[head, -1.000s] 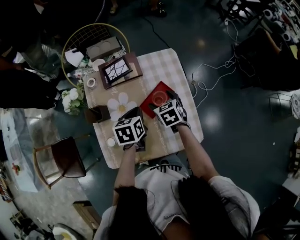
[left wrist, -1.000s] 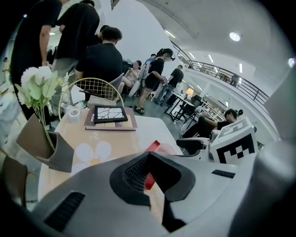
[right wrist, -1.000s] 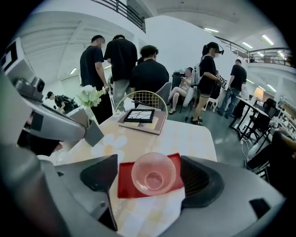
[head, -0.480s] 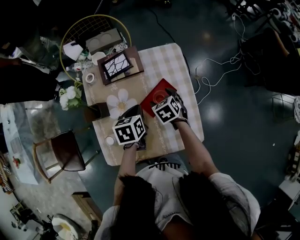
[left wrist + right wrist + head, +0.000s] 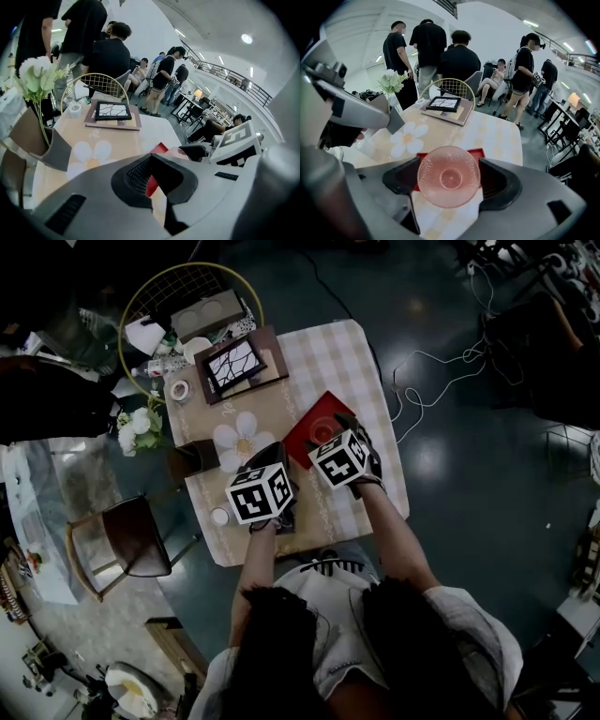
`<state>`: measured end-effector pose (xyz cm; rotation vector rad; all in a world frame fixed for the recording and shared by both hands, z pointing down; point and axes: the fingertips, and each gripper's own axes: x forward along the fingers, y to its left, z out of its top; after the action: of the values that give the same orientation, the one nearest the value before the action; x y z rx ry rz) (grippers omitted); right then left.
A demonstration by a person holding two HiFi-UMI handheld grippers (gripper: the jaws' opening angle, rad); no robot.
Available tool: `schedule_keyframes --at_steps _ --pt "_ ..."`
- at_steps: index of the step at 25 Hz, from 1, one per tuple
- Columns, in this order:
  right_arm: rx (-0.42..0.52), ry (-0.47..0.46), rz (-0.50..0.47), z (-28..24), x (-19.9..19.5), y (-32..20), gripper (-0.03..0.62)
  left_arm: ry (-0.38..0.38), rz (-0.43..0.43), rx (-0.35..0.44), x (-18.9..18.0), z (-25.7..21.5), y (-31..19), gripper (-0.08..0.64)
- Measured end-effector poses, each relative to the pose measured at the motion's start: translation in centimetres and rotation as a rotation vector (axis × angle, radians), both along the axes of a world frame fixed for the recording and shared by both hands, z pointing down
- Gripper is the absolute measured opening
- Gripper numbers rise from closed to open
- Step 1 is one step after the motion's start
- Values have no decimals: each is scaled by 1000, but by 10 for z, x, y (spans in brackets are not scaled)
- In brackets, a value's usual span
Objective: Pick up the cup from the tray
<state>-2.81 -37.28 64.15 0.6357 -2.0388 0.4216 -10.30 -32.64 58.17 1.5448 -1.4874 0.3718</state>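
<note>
A clear pink cup (image 5: 449, 179) sits between the two pads of my right gripper (image 5: 448, 174), which touch it on both sides; the gripper is shut on the cup. Just behind the cup lies the red tray (image 5: 480, 153). In the head view the cup (image 5: 325, 434) shows over the red tray (image 5: 309, 418), just ahead of the right gripper's marker cube. My left gripper (image 5: 151, 159) hovers over the table to the left of the tray, its jaws shut with nothing in them. The right gripper's cube (image 5: 236, 140) shows at its right.
On the checked table (image 5: 337, 352) lie a white flower-shaped mat (image 5: 237, 439), a framed picture on a board (image 5: 234, 367), a grey holder (image 5: 192, 460) and white flowers (image 5: 139, 432). A wire chair (image 5: 187, 320) and a brown chair (image 5: 131, 540) stand alongside. Several people stand beyond the table.
The right gripper has shifted slightly to the right and toward me at the tray, with the cup between its pads. The left gripper has hardly moved.
</note>
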Motion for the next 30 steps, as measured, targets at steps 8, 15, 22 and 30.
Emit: schedule_keyframes --at_steps 8,15,22,30 --pt "-9 10 27 -10 30 28 394 26 31 15 18 -1 -1 5" --pt "-33 39 46 -1 57 53 394 24 80 15 35 -1 4 5" --pt "-34 75 26 16 67 67 394 -4 86 -15 32 10 17 4" --pt "-36 69 33 22 74 75 394 20 89 12 38 4 19 5"
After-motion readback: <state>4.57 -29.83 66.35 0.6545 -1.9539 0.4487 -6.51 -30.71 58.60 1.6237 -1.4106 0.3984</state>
